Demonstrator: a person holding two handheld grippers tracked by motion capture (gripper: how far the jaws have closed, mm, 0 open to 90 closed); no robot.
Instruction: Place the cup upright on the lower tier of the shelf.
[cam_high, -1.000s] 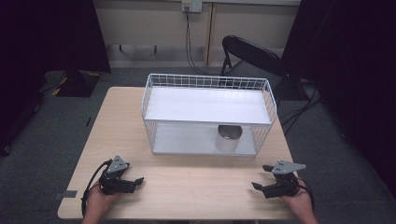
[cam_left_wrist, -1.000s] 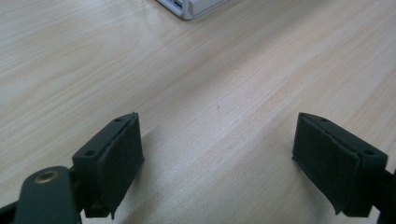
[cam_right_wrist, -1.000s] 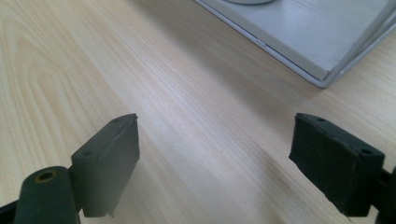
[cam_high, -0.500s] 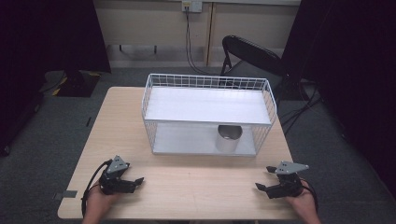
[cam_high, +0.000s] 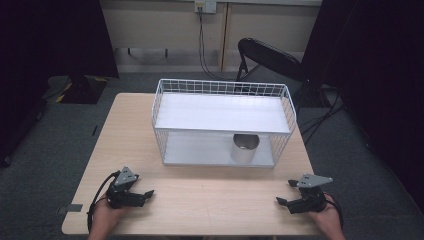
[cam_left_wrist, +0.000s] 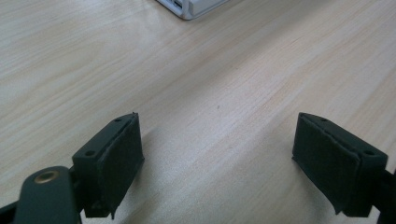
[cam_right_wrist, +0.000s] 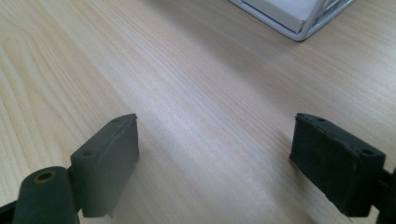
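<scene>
A light wooden desk carries a white wire-mesh rack with a flat white upper shelf and a white lower shelf, set toward the far middle of the desk; on the lower shelf, toward its right end, stands an upright round metal cup with its open mouth up, inside the wire frame; the left hand-held gripper, black with a grey three-cornered plate on top and a black cable looping off its rear, rests low over the near left part of the desk in the person's left hand, its jaws pointing to the right and set wide apart with nothing between them; in the left gripper view the two black padded jaws stand far apart over bare wood grain, and a white corner of the rack's base shows at the top edge; the right hand-held gripper, of the same build, sits at the near right of the desk in the person's right hand, jaws pointing left and likewise spread wide and empty; in the right gripper view a wire corner of the rack appears at the upper right, well apart from the jaws; behind the desk stand a black folding chair on grey carpet, and a dark cable hanging from a wall outlet.
</scene>
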